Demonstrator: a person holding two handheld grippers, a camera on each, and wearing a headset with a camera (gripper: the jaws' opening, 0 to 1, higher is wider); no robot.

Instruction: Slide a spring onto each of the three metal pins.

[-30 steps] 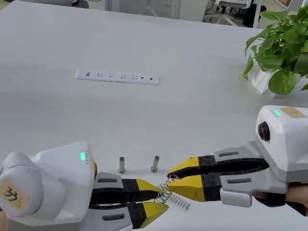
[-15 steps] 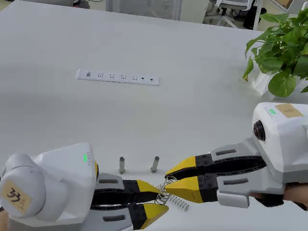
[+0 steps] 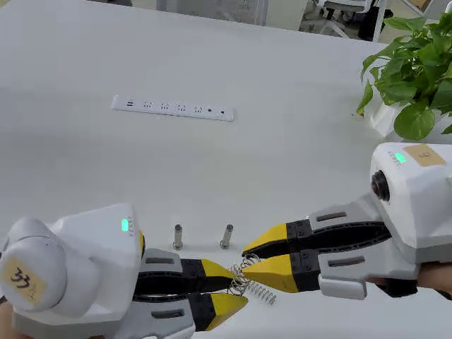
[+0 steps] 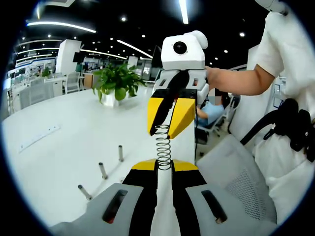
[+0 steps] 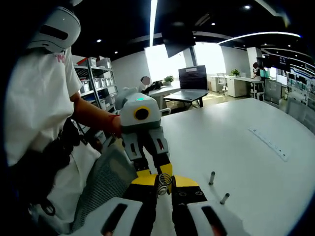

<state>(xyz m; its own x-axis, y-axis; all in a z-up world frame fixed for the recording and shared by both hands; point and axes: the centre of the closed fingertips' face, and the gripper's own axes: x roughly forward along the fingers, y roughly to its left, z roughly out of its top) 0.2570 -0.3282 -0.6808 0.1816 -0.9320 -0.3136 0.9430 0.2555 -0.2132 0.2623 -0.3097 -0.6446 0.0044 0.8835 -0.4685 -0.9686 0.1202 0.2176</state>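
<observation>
Handwritten "33" on a tan sticker (image 3: 21,281) at the rear of the left gripper (image 3: 239,289); nothing else legible.

**Left gripper** (image 3: 239,289): white moulded shell; grey jaw arms, each with a dark oblong slot; black inner strips; yellow wedge-shaped fingertips (image 3: 224,305). On the shell are a green indicator light (image 3: 125,226) and a tan sticker (image 3: 21,280) handwritten "33".

**Right gripper** (image 3: 244,260): same white, grey, black and yellow scheme, with the same slotted arms. It carries a second green light (image 3: 400,157) and a second tan sticker (image 3: 424,154), whose writing is too small to read.

**Person** (image 5: 39,98): white short-sleeved shirt (image 4: 288,54), rounded white headset (image 5: 58,27) with a dark band, and black straps with a black pouch (image 4: 295,130) at the waist.
</observation>
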